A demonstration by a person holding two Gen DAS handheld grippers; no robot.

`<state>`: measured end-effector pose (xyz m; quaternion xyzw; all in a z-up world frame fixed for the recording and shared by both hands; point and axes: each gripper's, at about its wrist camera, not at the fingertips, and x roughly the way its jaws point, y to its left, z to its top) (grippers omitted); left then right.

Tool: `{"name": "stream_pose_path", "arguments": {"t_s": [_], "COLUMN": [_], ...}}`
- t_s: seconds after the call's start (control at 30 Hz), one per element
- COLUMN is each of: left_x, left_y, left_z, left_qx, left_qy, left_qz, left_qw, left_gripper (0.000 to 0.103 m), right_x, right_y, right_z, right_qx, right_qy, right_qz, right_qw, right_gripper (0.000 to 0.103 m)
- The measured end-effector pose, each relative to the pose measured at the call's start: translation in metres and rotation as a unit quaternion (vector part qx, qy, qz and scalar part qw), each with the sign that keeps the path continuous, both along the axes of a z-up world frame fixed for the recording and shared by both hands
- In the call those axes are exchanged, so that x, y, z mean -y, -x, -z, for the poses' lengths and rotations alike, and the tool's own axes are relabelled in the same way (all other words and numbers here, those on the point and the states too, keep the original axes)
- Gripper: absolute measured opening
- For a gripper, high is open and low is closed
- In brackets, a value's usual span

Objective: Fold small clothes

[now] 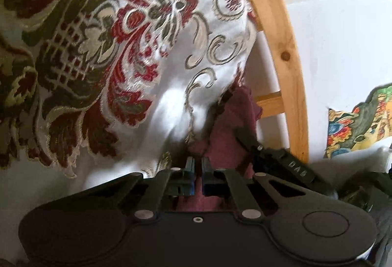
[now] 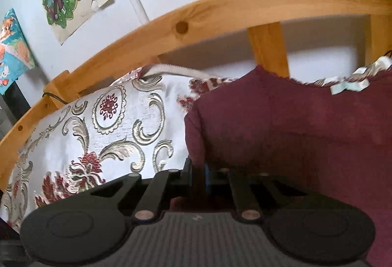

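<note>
While both tools pinch the maroon garment [image 2: 294,129], left tool [image 1: 198,166] and right tool [image 2: 198,173] should lift evenly, keeping the edge taut before folding. It hangs over the floral bedspread [image 1: 98,46]. Beyond, the wooden bed rail [image 2: 220,7] crowds the cloth.

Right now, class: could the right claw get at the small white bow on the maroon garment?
Probably not freely: the right claw seems already shut on the maroon garment. The white bow sits at its far edge, uncovered, but reaching it likely means letting go first.
</note>
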<state>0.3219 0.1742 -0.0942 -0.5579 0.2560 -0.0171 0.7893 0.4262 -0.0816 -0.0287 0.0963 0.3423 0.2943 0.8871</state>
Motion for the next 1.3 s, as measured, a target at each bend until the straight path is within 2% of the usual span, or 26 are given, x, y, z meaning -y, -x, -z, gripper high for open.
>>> {"name": "stream_pose_path", "arguments": {"t_s": [0.23, 0.37, 0.5, 0.67, 0.77, 0.83, 1.03, 1.07, 1.1, 1.13, 1.17, 1.2, 1.23, 1.3], "left_x": [-0.006, -0.008, 0.000, -0.002, -0.003, -0.007, -0.006, -0.006, -0.005, -0.004, -0.003, -0.001, 0.001, 0.005], "left_y": [0.011, 0.012, 0.010, 0.019, 0.029, 0.032, 0.024, 0.023, 0.022, 0.021, 0.021, 0.019, 0.016, 0.009], "left_z": [-0.006, -0.006, -0.012, -0.022, -0.029, -0.028, -0.024, -0.024, -0.025, -0.026, -0.025, -0.025, -0.026, -0.028], "left_qx": [-0.002, 0.002, 0.012, 0.033, 0.017, 0.010, -0.017, -0.019, -0.022, -0.024, -0.025, -0.027, -0.028, -0.025], "left_qy": [-0.004, -0.005, -0.026, -0.051, -0.094, -0.090, -0.095, -0.101, -0.105, -0.108, -0.111, -0.117, -0.124, -0.135], "left_qz": [-0.037, -0.032, -0.027, -0.070, -0.119, -0.136, -0.114, -0.113, -0.112, -0.111, -0.109, -0.107, -0.104, -0.087], "left_qw": [0.9993, 0.9995, 0.9992, 0.9957, 0.9884, 0.9866, 0.9888, 0.9883, 0.9880, 0.9877, 0.9875, 0.9870, 0.9865, 0.9867], "left_gripper": [0.003, 0.003, 0.003, 0.003, 0.000, 0.000, 0.000, 0.000, 0.000, 0.002, 0.005, 0.009, 0.012, 0.018], "right_x": [-0.003, -0.007, -0.010, -0.025, -0.038, -0.039, -0.050, -0.051, -0.051, -0.050, -0.046, -0.041, -0.036, -0.023], "right_y": [0.001, 0.003, 0.006, 0.004, 0.004, -0.001, -0.006, -0.007, -0.008, -0.008, -0.007, -0.005, -0.003, 0.002], "right_z": [-0.008, -0.013, -0.020, -0.028, -0.030, -0.029, -0.020, -0.018, -0.017, -0.017, -0.016, -0.017, -0.018, -0.020], "right_qx": [0.023, 0.039, 0.064, 0.085, 0.102, 0.098, 0.087, 0.079, 0.072, 0.068, 0.067, 0.068, 0.069, 0.067], "right_qy": [0.018, 0.022, 0.023, 0.027, 0.049, 0.042, 0.063, 0.069, 0.074, 0.077, 0.077, 0.079, 0.086, 0.113], "right_qz": [0.012, 0.020, 0.024, 0.004, 0.005, 0.007, -0.004, -0.003, 0.000, 0.003, 0.008, 0.013, 0.018, 0.028], "right_qw": [1.000, 0.999, 0.997, 0.996, 0.994, 0.994, 0.994, 0.994, 0.995, 0.995, 0.995, 0.994, 0.994, 0.991], "right_gripper": [0.010, 0.008, 0.007, 0.007, 0.006, 0.006, 0.007, 0.013, 0.032, 0.045, 0.069, 0.078, 0.080, 0.091]}}
